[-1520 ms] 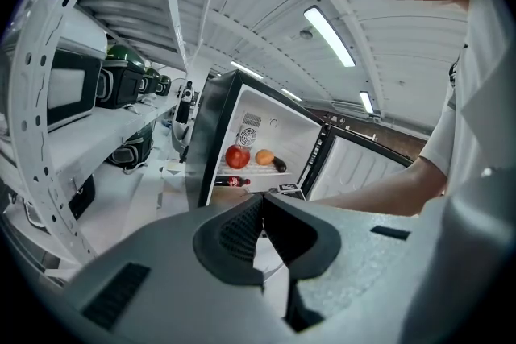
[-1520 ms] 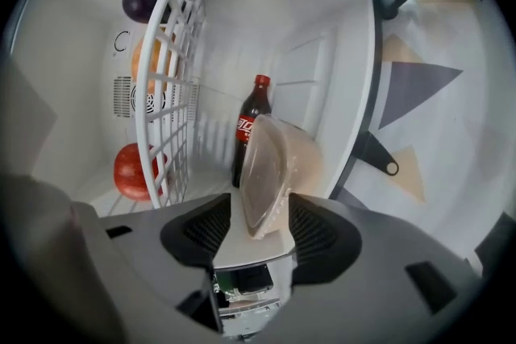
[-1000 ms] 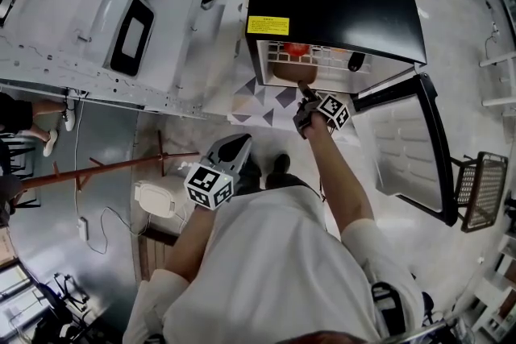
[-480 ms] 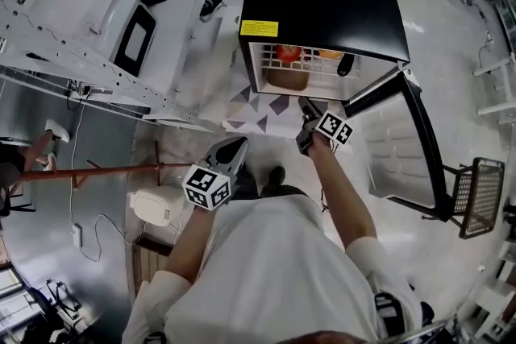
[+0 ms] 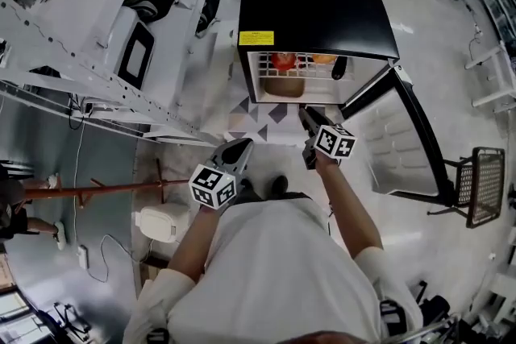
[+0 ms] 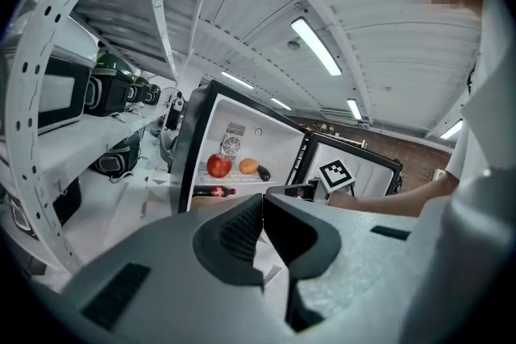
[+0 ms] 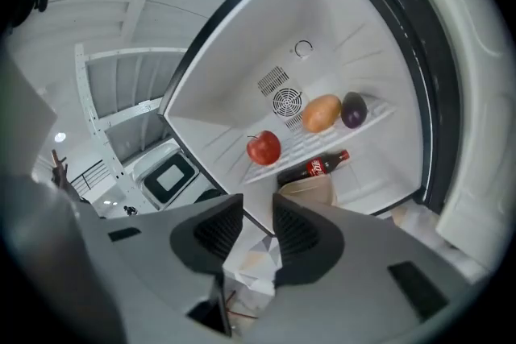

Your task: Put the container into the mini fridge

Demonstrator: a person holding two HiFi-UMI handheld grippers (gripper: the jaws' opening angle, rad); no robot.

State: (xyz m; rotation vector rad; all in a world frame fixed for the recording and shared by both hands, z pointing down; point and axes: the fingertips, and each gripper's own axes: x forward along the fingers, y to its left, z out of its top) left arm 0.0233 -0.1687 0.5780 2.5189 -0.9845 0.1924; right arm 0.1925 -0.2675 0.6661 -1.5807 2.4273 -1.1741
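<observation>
While the person stands facing the mini fridge (image 5: 316, 9), both arms are held out in front of the white-sleeved body. The left arm is bent and kept closer in; its left tongs (image 5: 239, 147) point forward and down at the floor, with the tips pressed together and nothing between them. The right arm reaches further ahead, forearm bare, so the right tongs (image 5: 305, 117) hang over the patterned floor mat (image 5: 260, 113) just short of the fridge opening. Their tips are closing, with a narrow gap left and nothing caught in it.

Beyond them the fridge stands open, its door (image 5: 403, 133) swung out to the right. The container (image 7: 310, 189), a tan box, sits on the fridge floor at the left, apart from both tongs. A cola bottle (image 7: 326, 163) lies just behind it under the wire shelf (image 7: 367, 123). On that shelf rest a red apple (image 7: 264, 147), an orange fruit (image 7: 321, 113) and a dark purple one (image 7: 353, 109), which touch each other.
</observation>
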